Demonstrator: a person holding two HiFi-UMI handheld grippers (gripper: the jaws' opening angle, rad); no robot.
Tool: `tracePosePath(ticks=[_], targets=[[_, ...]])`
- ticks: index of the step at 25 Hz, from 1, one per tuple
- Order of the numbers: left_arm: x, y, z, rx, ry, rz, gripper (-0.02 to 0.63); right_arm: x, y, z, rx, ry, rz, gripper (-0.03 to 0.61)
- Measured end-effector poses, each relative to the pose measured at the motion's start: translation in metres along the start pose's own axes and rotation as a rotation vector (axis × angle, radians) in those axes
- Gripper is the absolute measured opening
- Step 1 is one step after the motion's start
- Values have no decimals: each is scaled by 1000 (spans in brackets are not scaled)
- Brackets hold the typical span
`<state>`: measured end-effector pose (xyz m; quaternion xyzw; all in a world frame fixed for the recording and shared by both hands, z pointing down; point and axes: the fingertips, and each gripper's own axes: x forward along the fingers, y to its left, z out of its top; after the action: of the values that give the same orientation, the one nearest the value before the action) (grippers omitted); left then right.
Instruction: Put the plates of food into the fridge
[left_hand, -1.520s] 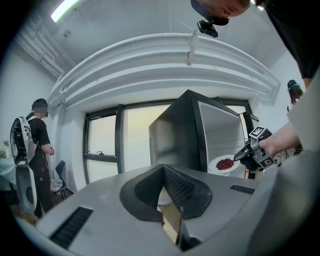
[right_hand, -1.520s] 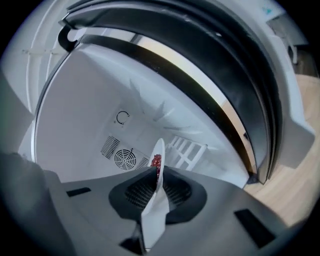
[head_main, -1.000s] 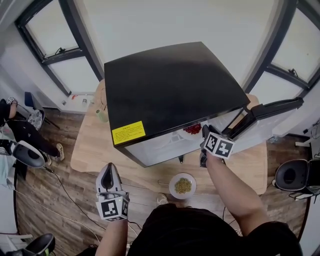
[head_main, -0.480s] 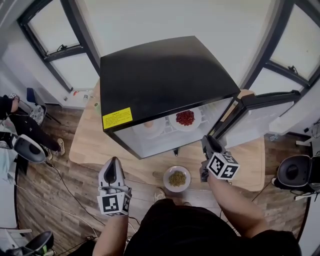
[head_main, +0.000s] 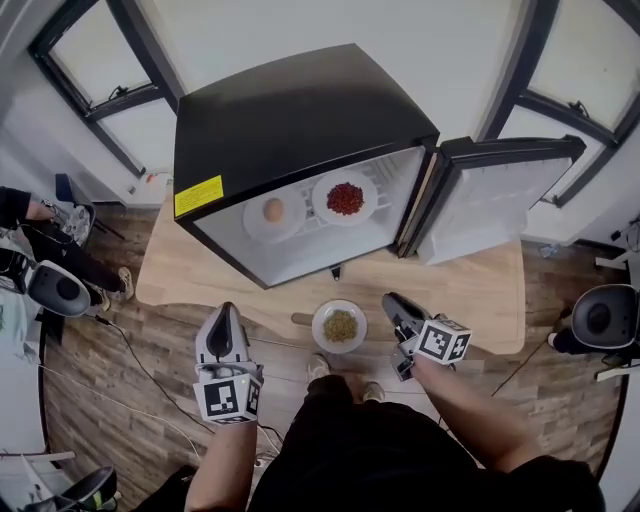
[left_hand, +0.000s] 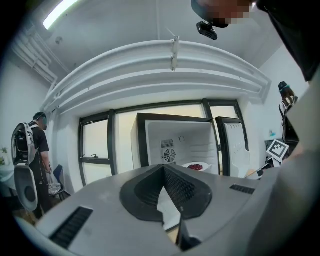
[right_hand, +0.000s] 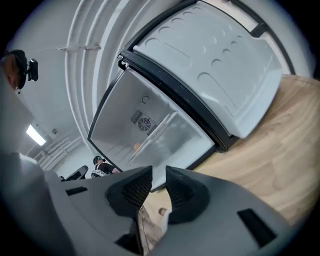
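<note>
Pale wood table (head_main: 480, 300) carries a small black fridge (head_main: 300, 110), and its door (head_main: 500, 200) stands swung wide to the right. A second ago the right gripper (head_main: 392, 300) was up at the fridge mouth, close to the plate of red food (head_main: 345, 198). It has since drawn back and down to the near edge of the table, and that plate now sits on the shelf inside, just beside a plate with an egg (head_main: 273, 212). The right gripper's jaws stand a little apart with nothing between them, so it has come away with nothing in its grip. The left gripper (head_main: 223, 318) hangs off the near side of the table, aimed level at the open fridge, its jaw tips together on nothing. One plate of greenish food (head_main: 339, 325) is left out on the table in front of the fridge, between the two grippers and nearer the right one. Two plates look stowed and this last one seems the only job left. The right gripper appears best placed to take its rim next, and the door is already clear of the path.
</note>
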<state>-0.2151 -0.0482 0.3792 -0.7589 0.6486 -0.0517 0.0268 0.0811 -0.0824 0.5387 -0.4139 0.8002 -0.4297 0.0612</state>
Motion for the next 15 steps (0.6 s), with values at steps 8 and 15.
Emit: tracePosePath(ticks=[8, 15], targets=[[-38, -23, 6, 37, 15, 40, 5, -24, -36, -83, 318, 62, 18, 98], [-86, -17, 4, 76, 52, 123, 5, -16, -64, -157, 477, 128, -71, 141]])
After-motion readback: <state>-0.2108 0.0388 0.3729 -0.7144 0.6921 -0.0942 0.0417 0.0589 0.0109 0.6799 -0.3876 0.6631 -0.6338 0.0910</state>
